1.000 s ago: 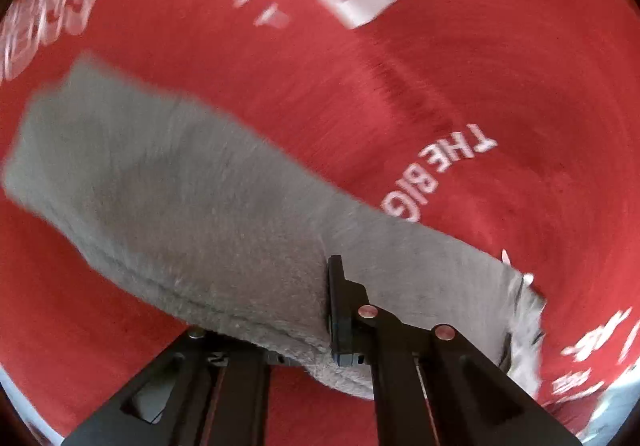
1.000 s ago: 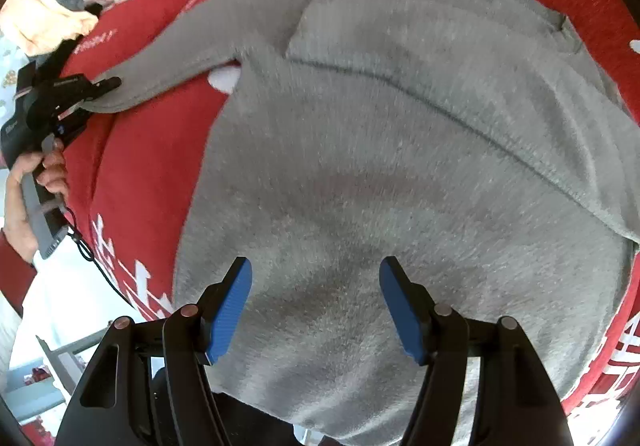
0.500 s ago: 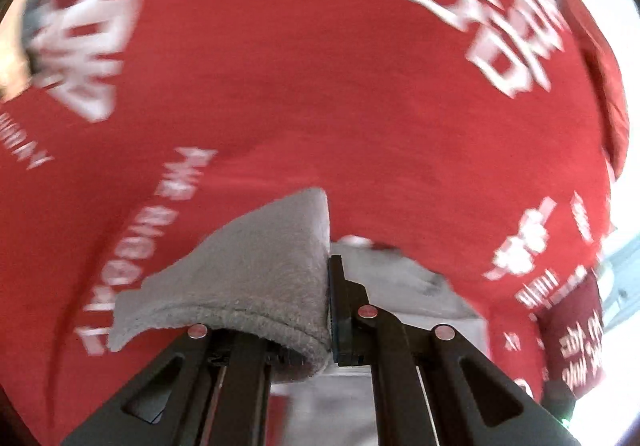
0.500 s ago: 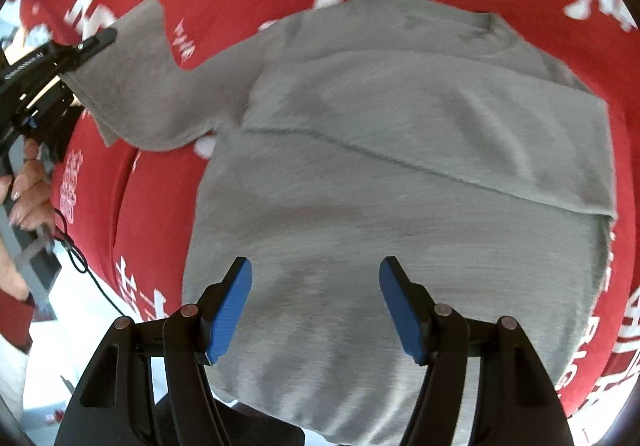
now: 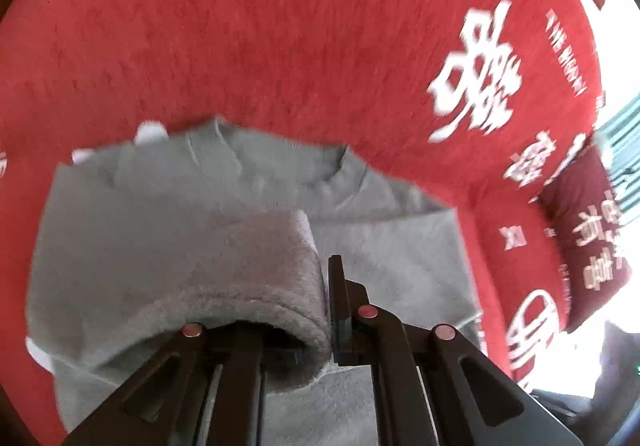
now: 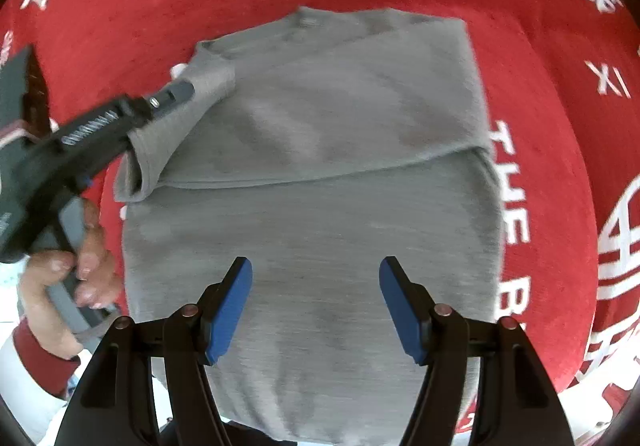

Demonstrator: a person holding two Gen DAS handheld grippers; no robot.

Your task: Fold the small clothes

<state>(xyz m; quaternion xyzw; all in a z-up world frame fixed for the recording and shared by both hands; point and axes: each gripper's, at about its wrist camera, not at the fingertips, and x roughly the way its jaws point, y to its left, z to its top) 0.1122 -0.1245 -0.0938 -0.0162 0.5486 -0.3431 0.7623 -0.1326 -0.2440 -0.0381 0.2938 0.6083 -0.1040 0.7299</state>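
Since the earlier frame the left gripper (image 5: 326, 310) has carried the grey sleeve (image 5: 224, 270) inward, from out over the red cloth to above the sweater's chest; in the left wrist view that sleeve cuff is clenched between its black fingers and drapes over the left one; beneath it the grey sweater (image 5: 400, 246) lies flat on the red fleece cover (image 5: 280, 26), its ribbed collar toward 12 o'clock; white characters are printed on the cover at 2 o'clock, a darker red printed cloth (image 5: 588, 246) lies at 3 o'clock, and bright daylight shows at the right edge.

From the right wrist view the sweater (image 6: 320, 230) fills the middle, its long axis running from the hem at 6 o'clock to the collar at 12; one sleeve already lies folded across the chest toward 2 o'clock; the left gripper (image 6: 176, 94) enters from 9 o'clock, held by a hand (image 6: 68, 274), pinching the other sleeve (image 6: 176, 134) near the shoulder at 10 o'clock; the right gripper (image 6: 316, 302) hangs over the lower body of the sweater with its blue-padded fingers spread wide and nothing between them; white lettering runs down the cover (image 6: 560, 166) at 3 o'clock.
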